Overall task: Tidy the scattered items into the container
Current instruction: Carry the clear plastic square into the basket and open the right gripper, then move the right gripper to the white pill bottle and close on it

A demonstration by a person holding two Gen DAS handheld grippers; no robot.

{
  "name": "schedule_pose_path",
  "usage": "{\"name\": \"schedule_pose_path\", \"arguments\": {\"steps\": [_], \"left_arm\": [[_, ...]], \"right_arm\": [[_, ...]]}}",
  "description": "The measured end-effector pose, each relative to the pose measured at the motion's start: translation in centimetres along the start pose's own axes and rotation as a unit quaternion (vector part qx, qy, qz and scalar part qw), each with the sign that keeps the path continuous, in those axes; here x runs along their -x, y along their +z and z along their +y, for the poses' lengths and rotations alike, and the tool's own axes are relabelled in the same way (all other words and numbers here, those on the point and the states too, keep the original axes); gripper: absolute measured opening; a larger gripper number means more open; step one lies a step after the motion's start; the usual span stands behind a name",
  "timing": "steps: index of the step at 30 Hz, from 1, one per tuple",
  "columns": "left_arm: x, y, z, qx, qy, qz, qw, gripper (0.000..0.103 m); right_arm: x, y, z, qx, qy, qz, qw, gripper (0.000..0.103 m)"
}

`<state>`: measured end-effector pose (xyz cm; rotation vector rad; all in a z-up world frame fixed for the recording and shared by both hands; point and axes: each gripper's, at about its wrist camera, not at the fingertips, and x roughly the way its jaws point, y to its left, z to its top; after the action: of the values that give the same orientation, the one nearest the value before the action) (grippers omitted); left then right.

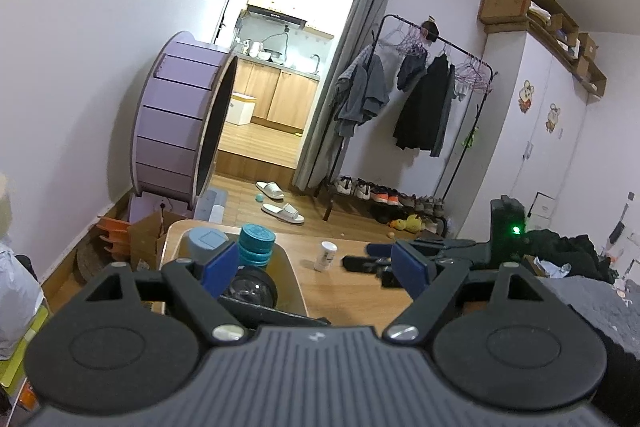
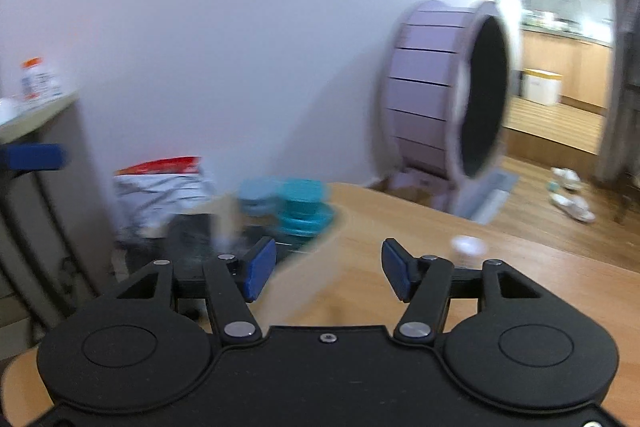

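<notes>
The container [image 1: 294, 273] is a tray at the table's left end; it holds a teal-lidded jar [image 1: 256, 243], a grey-lidded jar [image 1: 208, 243] and a black lens-like item [image 1: 250, 289]. My left gripper [image 1: 316, 267] is open and empty, its left finger over the tray. A small white bottle [image 1: 327, 255] stands on the wooden table [image 1: 360, 291] just beyond. The right gripper shows in the left wrist view [image 1: 384, 261], open, near the bottle. In the blurred right wrist view my right gripper [image 2: 329, 273] is open and empty; the jars [image 2: 296, 205] sit ahead left, the white bottle [image 2: 466, 249] ahead right.
A purple cat wheel [image 1: 180, 119] stands by the wall behind the table. A cardboard box [image 1: 146, 239] and orange item sit on the floor at the left. A clothes rack [image 1: 420, 99], shoes and slippers [image 1: 280, 211] lie beyond. Dark fabric [image 1: 568, 251] lies at the right.
</notes>
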<state>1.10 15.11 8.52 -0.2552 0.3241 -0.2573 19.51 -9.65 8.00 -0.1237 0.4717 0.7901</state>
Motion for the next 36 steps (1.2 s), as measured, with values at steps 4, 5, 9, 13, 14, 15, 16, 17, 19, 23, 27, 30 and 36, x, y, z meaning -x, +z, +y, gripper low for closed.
{"name": "schedule_pose_path", "arguments": {"steps": [4, 5, 9, 13, 14, 15, 16, 17, 19, 23, 27, 30, 36], "left_arm": [[-1.2, -0.3, -0.5, -0.009, -0.002, 0.014, 0.9999, 0.083], [-1.5, -0.4, -0.7, -0.012, -0.002, 0.019, 0.9998, 0.083], [-2.3, -0.9, -1.6, -0.026, -0.009, 0.032, 0.9991, 0.083], [-2.6, -1.4, -2.1, -0.032, -0.010, 0.037, 0.9987, 0.083], [-2.7, -1.4, -2.0, -0.032, -0.009, 0.038, 0.9987, 0.083], [-2.7, -1.4, -1.9, -0.032, -0.008, 0.038, 0.9987, 0.083], [-2.8, -1.4, -1.8, -0.031, -0.007, 0.039, 0.9987, 0.083], [-2.9, -1.3, -1.8, -0.031, -0.006, 0.040, 0.9987, 0.083], [-2.9, -1.3, -1.7, -0.029, -0.002, 0.041, 0.9987, 0.083], [-2.9, -1.3, -1.6, -0.028, 0.000, 0.042, 0.9987, 0.083], [-2.9, -1.3, -1.8, -0.028, -0.002, 0.041, 0.9988, 0.083], [-2.9, -1.3, -1.7, -0.030, 0.000, 0.042, 0.9987, 0.083], [-2.8, -1.2, -1.5, -0.024, 0.003, 0.041, 0.9989, 0.083]], "right_arm": [[-0.1, -1.0, -3.7, -0.016, -0.068, 0.010, 0.998, 0.059], [-0.2, -1.3, -4.5, -0.024, -0.074, 0.012, 0.997, 0.059], [-1.4, -2.3, -6.0, -0.028, -0.090, 0.028, 0.995, 0.059], [-3.0, -3.0, -6.7, -0.025, -0.089, 0.031, 0.995, 0.059], [-3.4, -3.0, -6.8, -0.024, -0.088, 0.031, 0.995, 0.059], [-3.8, -3.1, -6.9, -0.024, -0.088, 0.030, 0.995, 0.059], [-4.3, -3.0, -6.9, -0.022, -0.088, 0.028, 0.995, 0.059], [-4.7, -2.8, -6.9, -0.020, -0.088, 0.029, 0.996, 0.059], [-5.7, -2.8, -7.0, -0.016, -0.087, 0.040, 0.995, 0.059], [-7.7, -3.2, -7.2, -0.018, -0.090, 0.055, 0.994, 0.059], [-9.1, -3.8, -7.2, -0.023, -0.093, 0.059, 0.994, 0.058], [-9.7, -3.6, -7.2, -0.032, -0.094, 0.063, 0.993, 0.057], [-10.3, -3.4, -6.8, -0.022, -0.095, 0.077, 0.992, 0.030]]}}
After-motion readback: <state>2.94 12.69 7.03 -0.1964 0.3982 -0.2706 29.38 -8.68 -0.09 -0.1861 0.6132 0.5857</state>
